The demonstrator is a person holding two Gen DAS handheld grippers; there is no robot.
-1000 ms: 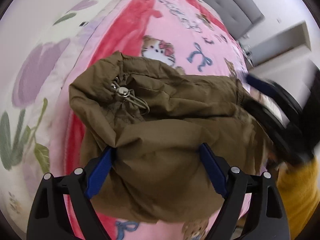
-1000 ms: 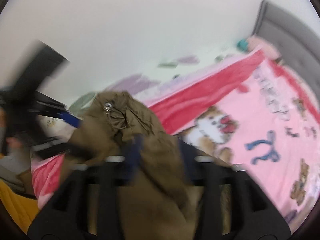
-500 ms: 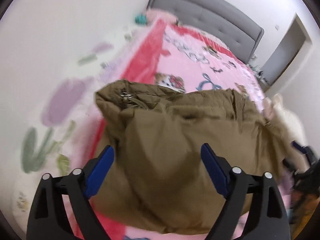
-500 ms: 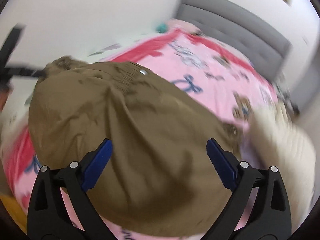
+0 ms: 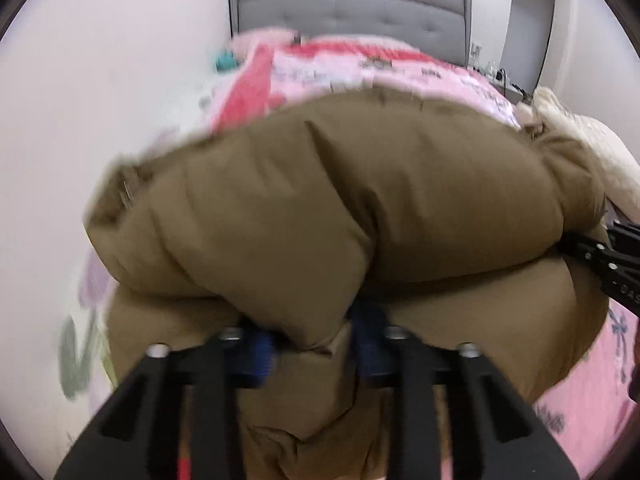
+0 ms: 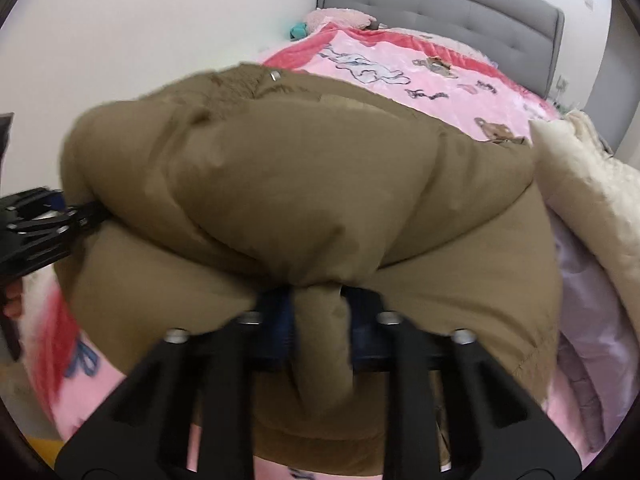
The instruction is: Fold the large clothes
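Observation:
A bulky brown padded coat (image 5: 320,200) lies bunched on the pink bed cover (image 5: 400,72) and fills both views. At its near edge my left gripper (image 5: 312,342) is closing, and its blue pads (image 5: 260,354) pinch a fold of the coat. My right gripper (image 6: 316,320) is shut on another fold of the coat (image 6: 300,184) at the near edge. Each gripper shows in the other's view: the right one (image 5: 612,264) at the coat's right side, the left one (image 6: 40,228) at its left side.
A grey padded headboard (image 6: 440,4) stands at the far end of the bed. A cream quilted pile (image 6: 592,200) lies to the right of the coat. A white wall runs along the left. A small teal object (image 6: 298,30) sits near the pillow.
Both grippers stood wide open over the coat; now each is closed on a fold at its near edge. Both views have swung round to face the headboard.

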